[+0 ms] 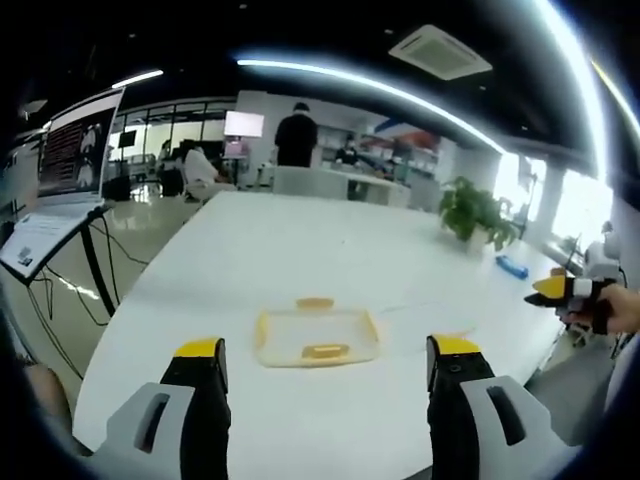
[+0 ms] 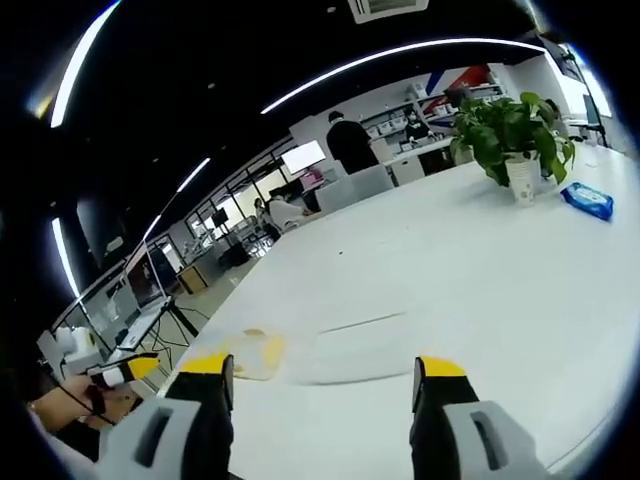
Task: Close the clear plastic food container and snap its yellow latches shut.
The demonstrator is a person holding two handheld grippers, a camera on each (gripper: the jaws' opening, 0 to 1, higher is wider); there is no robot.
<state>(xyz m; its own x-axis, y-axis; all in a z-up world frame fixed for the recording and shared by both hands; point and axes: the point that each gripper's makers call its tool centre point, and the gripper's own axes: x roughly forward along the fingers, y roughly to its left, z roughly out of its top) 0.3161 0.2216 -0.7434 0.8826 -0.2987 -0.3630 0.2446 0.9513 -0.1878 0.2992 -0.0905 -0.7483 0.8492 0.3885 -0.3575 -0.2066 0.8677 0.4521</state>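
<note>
Both grippers wide open, holding nothing: left gripper (image 1: 327,372), right gripper (image 2: 325,392). Clear food container (image 1: 316,336) sits on white table (image 1: 300,250) just ahead. Looks light, slippery; pin base, press yellow latches (image 1: 326,351).

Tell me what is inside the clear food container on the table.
The container looks empty: through it, just the white table and yellow latches at its edges. Small contents cannot be ruled out from here.
</note>
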